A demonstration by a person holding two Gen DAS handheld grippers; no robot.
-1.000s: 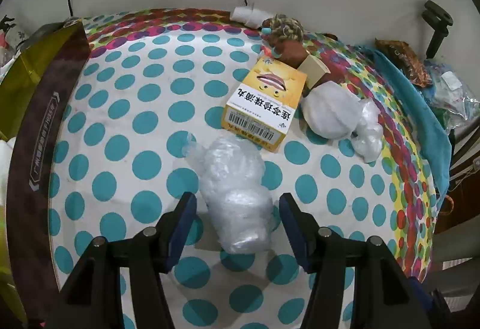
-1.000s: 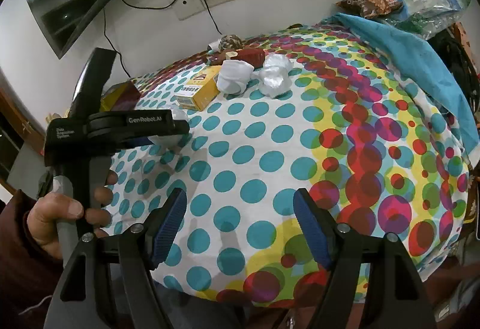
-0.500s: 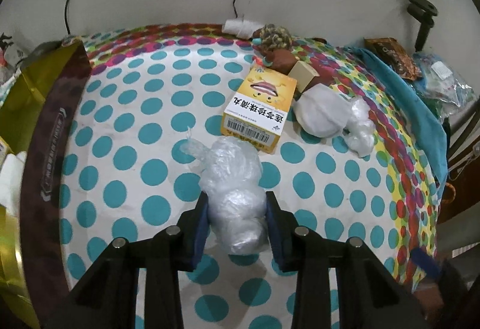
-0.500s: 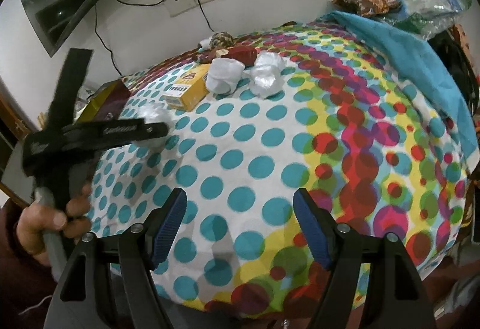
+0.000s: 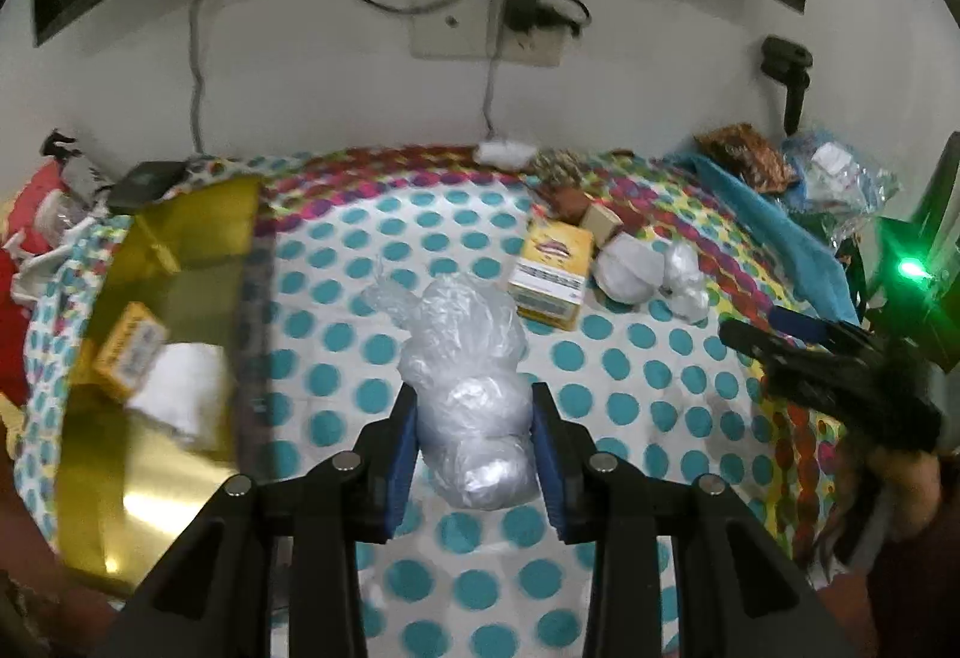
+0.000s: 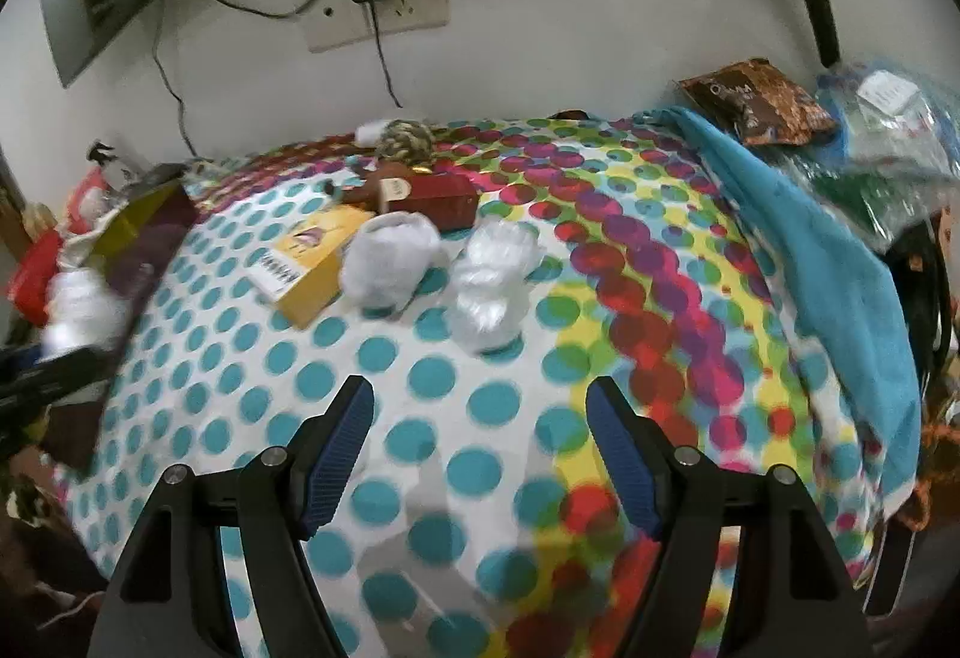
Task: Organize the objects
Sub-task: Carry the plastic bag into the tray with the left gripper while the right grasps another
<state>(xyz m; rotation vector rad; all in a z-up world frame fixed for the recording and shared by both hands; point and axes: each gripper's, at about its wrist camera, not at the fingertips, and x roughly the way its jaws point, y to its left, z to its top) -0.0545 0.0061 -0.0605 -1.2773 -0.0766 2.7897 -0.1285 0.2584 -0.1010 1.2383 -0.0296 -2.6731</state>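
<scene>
The left gripper (image 5: 474,439) is clamped on a clear plastic bag bundle (image 5: 465,388), its blue pads (image 5: 401,448) pressing both sides of the bundle, which sits at the centre of the left wrist view above the polka-dot tablecloth (image 5: 630,400). At the left of that frame lies a gold box (image 5: 180,250) holding a small yellow carton (image 5: 129,355) and a white wad (image 5: 180,394). Upper right of centre, a yellow medicine box (image 5: 552,268) lies on the cloth, with a white wrapped bundle (image 5: 624,268) just beside it and a smaller crumpled plastic bag (image 5: 684,277) further right. The right gripper (image 6: 480,454) stands released, jaws well apart with only the cloth between them, low in the right wrist view. Above it, mid-frame, sit the same medicine box, white bundle and crumpled bag in a row, a dark red box (image 6: 444,196) behind them near the wall. A teal cloth (image 6: 828,262) drapes the right side
</scene>
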